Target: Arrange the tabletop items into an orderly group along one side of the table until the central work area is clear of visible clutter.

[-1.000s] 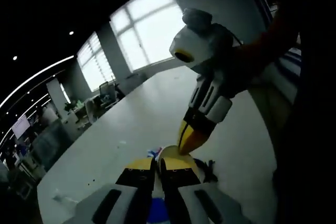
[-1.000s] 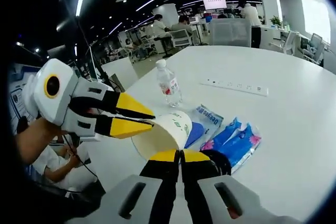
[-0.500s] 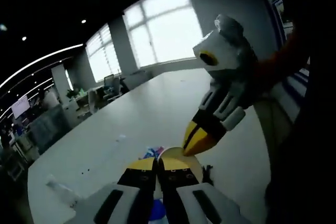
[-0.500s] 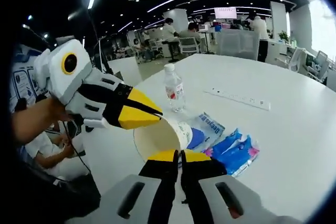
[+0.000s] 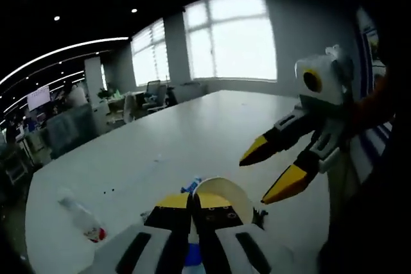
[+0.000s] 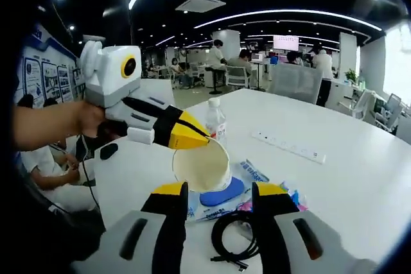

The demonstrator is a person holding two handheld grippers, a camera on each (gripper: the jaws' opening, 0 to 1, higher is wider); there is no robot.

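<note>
A white paper cup [image 6: 202,166] hangs tilted over the table, its mouth facing the right gripper view. My left gripper [image 6: 191,138] reaches in from the left, shut on the cup's upper rim. In the left gripper view the same cup [image 5: 221,192] sits just past my shut left gripper [image 5: 192,198]. My right gripper [image 6: 218,190] stands open with its jaws wide apart on either side of the cup, touching nothing. It also appears from the side as the right gripper [image 5: 266,174], open and a short way off the cup.
On the white table [image 6: 359,178] lie blue packets [image 6: 253,172], a pink and blue tissue pack [image 6: 294,194] and a coiled black cable [image 6: 236,239]. A water bottle [image 6: 216,120] stands behind the cup, with a power strip [image 6: 289,147] farther right. People sit at the left.
My right gripper has opened, let go of the cup's rim and drawn back a little. The left gripper has kept the cup and both views have swung round.
</note>
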